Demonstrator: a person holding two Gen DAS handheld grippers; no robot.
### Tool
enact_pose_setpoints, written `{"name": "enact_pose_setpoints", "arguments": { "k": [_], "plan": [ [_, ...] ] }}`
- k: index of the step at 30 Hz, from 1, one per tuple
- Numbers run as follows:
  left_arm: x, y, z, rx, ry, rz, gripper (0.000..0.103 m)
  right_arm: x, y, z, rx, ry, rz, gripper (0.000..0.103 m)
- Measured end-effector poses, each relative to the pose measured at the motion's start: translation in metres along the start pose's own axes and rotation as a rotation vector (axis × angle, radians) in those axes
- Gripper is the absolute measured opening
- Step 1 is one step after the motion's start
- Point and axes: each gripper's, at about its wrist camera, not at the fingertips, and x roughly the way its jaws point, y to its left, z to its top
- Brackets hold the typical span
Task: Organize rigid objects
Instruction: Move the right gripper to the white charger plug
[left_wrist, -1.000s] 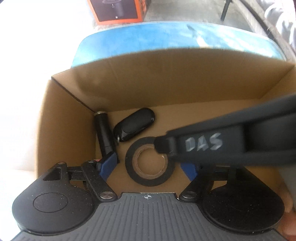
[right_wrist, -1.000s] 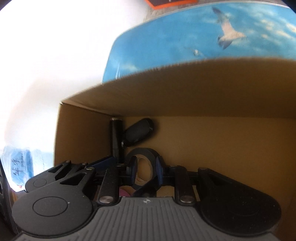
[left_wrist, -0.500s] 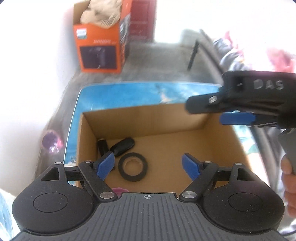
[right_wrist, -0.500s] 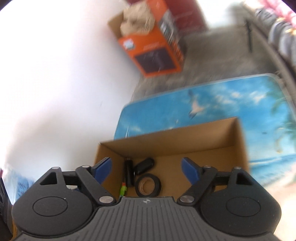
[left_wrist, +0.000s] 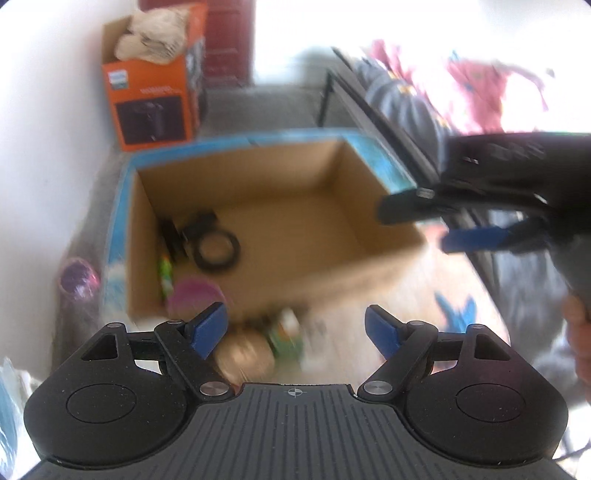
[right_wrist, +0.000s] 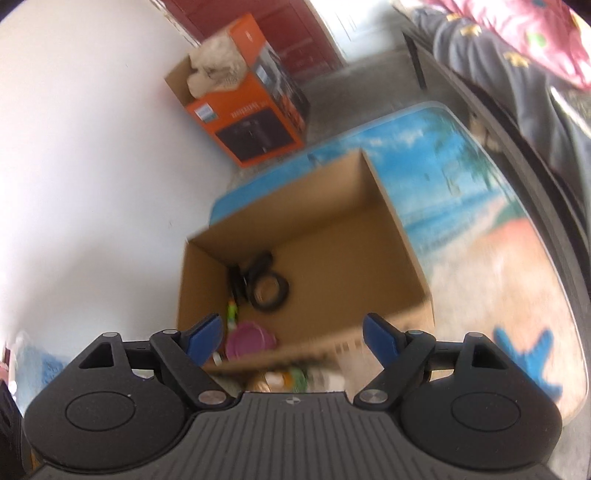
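A white wall and grey floor frame a beach-print worktop (right_wrist: 476, 206), with an orange carton (right_wrist: 255, 122) standing beyond it. On the worktop sits an open cardboard box (left_wrist: 280, 199). Both views tilt steeply down into it. The right gripper (left_wrist: 469, 236), seen from the side in the left view, hangs over the box's right edge, its jaws closing with nothing between them. The left gripper (left_wrist: 295, 328) hangs over the near edge, jaws apart and empty. Inside, against the left wall, lie a black tape roll (left_wrist: 217, 251), dark blurred items and a pink lid (right_wrist: 249, 341).
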Motion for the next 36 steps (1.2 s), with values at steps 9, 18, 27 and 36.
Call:
{"name": "enact_pose_setpoints", "arguments": {
  "k": [9,18,27,36],
  "plan": [
    [0.047,-0.033,-0.042,0.023,0.1,0.059,0.064,0.059,-0.033,-0.022,0.07,0.2,0.065,0.055],
    [0.081,-0.034,-0.045,0.022,0.112,0.098,0.051,0.102,-0.04,-0.022,0.114,0.311,0.082,0.043],
    [0.105,-0.035,-0.044,0.012,0.118,0.115,0.034,0.119,-0.04,-0.023,0.109,0.346,0.072,0.041],
    [0.117,-0.032,-0.045,-0.017,0.122,0.098,0.031,0.132,-0.043,-0.028,0.102,0.362,0.061,0.038]
  ]
}}
